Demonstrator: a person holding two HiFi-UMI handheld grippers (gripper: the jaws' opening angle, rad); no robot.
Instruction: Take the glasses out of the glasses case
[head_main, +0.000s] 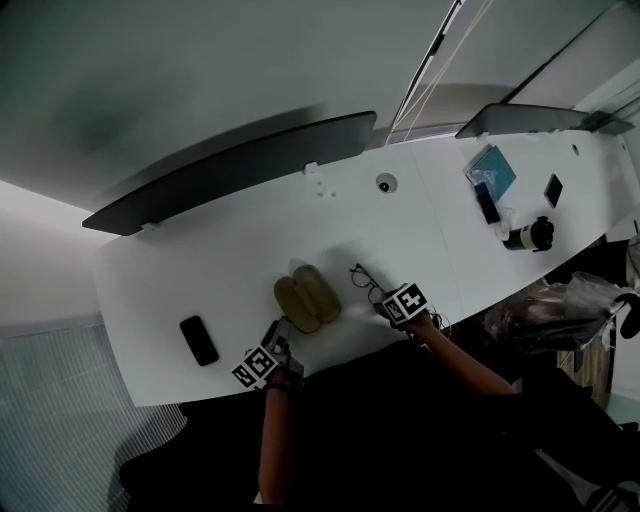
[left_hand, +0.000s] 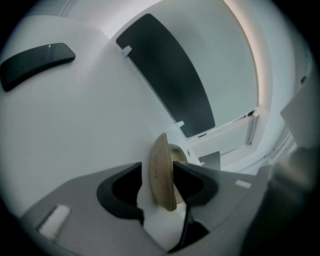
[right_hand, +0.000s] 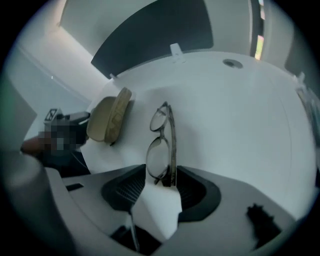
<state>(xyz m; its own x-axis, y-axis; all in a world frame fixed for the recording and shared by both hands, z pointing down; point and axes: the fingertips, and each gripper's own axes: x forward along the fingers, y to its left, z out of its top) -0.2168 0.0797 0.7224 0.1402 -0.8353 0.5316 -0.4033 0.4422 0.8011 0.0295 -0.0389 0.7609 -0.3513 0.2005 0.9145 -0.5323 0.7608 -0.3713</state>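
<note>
A tan glasses case (head_main: 307, 298) lies open on the white table (head_main: 200, 270), its two shells side by side. My left gripper (head_main: 279, 337) reaches its near end. In the left gripper view one shell (left_hand: 161, 172) stands edge-on between the jaws. The right pad (left_hand: 186, 176) lies against it and the left pad sits close on the other side. The dark-rimmed glasses (head_main: 366, 282) rest folded on the table right of the case. My right gripper (head_main: 386, 304) points steeply down over them. In the right gripper view the glasses (right_hand: 162, 150) stand between the wide jaws (right_hand: 161, 182).
A black phone (head_main: 198, 340) lies left of the case, also seen as a phone (left_hand: 36, 61). A dark divider panel (head_main: 230, 165) runs along the far edge. At the far right are a teal booklet (head_main: 492, 168), a bottle (head_main: 528, 236) and a plastic bag (head_main: 570, 305).
</note>
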